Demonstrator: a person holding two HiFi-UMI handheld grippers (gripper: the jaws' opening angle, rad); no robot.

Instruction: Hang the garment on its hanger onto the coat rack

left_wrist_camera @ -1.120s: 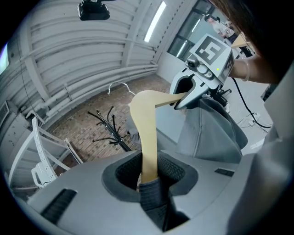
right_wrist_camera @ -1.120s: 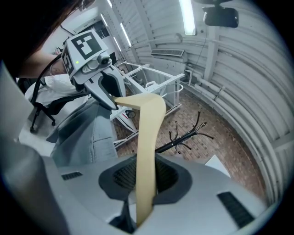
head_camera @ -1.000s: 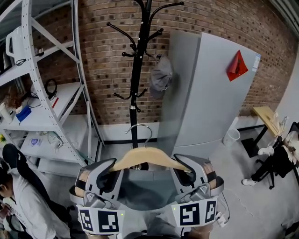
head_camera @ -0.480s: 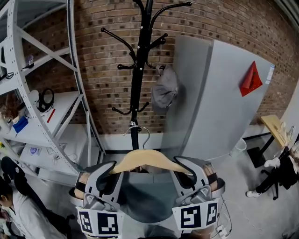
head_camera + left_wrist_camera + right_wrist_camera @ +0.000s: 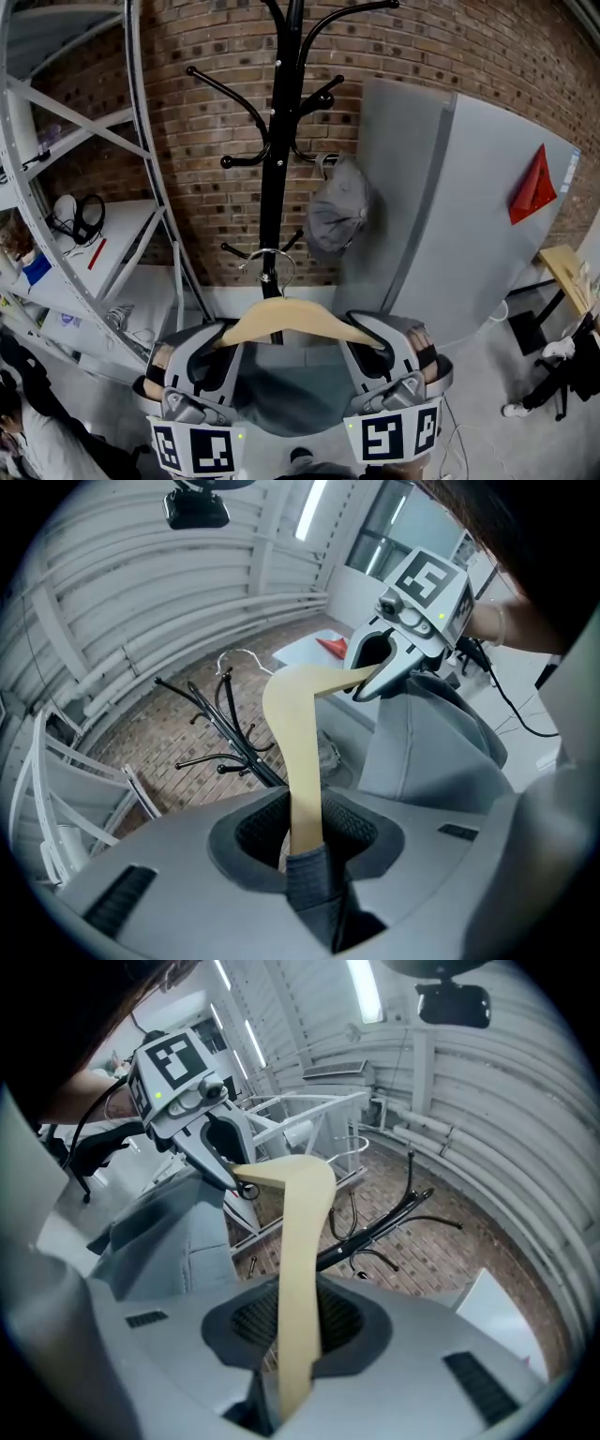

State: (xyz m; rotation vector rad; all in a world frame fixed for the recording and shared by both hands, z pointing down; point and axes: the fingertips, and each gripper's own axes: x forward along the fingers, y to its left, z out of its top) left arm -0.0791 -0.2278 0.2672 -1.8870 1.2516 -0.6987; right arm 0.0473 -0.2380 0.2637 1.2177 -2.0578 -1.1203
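We hold the wooden hanger in the air by its two ends. The left gripper is clamped on one arm of the hanger together with a fold of the grey garment, and the right gripper is clamped on the bare wood of the other arm. We judge the hanger stiff and light, but its smooth wood may slide in the pads. The garment is soft; it sags between the grippers and will likely swing. Gripping both ends keeps the bar level and leaves the wire hook free in the middle, which is the part that must catch a peg. The hook stands upright just before the pole of the black coat rack, by its low pegs; we cannot tell whether it touches. No table lies below, only floor. A brick wall stands behind, with metal shelving to the left and a grey cabinet to the right. A grey cap already hangs on one peg.
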